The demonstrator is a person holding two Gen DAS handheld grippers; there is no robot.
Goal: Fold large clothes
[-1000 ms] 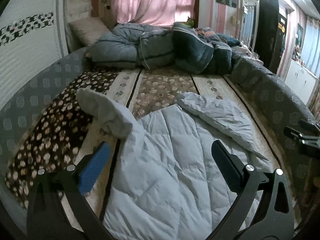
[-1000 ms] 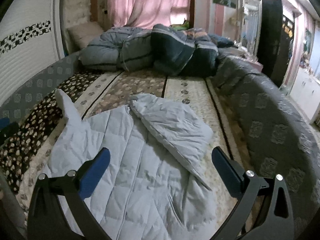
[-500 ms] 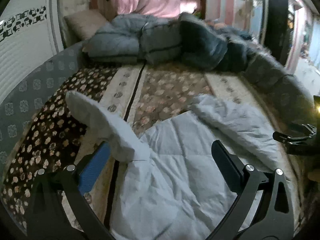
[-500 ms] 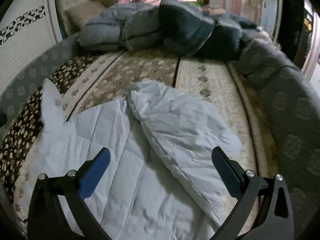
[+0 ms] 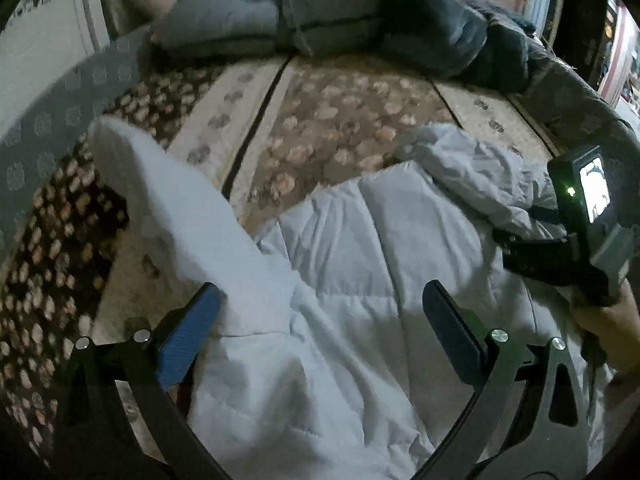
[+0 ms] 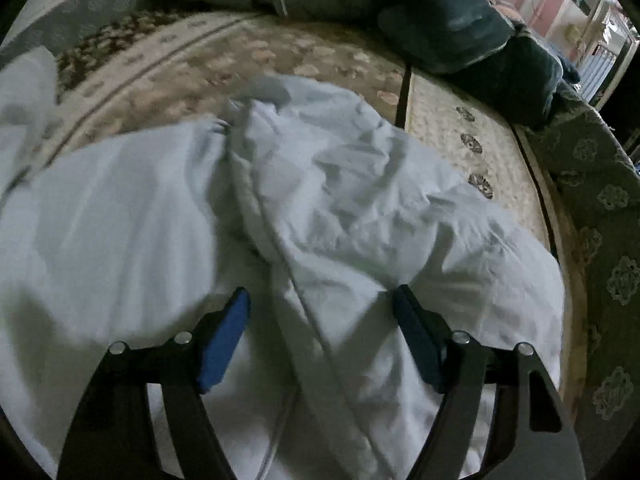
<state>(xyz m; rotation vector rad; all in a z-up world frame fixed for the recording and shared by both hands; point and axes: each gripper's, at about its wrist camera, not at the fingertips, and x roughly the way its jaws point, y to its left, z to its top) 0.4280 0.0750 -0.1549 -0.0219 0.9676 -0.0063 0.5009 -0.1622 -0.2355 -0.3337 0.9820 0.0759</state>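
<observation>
Your right tool (image 6: 320,336), jaws just narrowing but not yet gripping, straddles the jacket (image 6: 360,208) sleeve's seam; left tool (image 5: 320,320) hangs released.

Matt, quilted pale-blue cloth jacket (image 5: 360,280) on a flower-patterned woven bedspread (image 5: 328,112); puffy dark quilts (image 5: 360,20) behind.

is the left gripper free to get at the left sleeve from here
Probably yes. The left gripper is open low over the jacket, and the sleeve lies uncovered right beside its blue finger. The right gripper works the far side, out of the way.
</observation>
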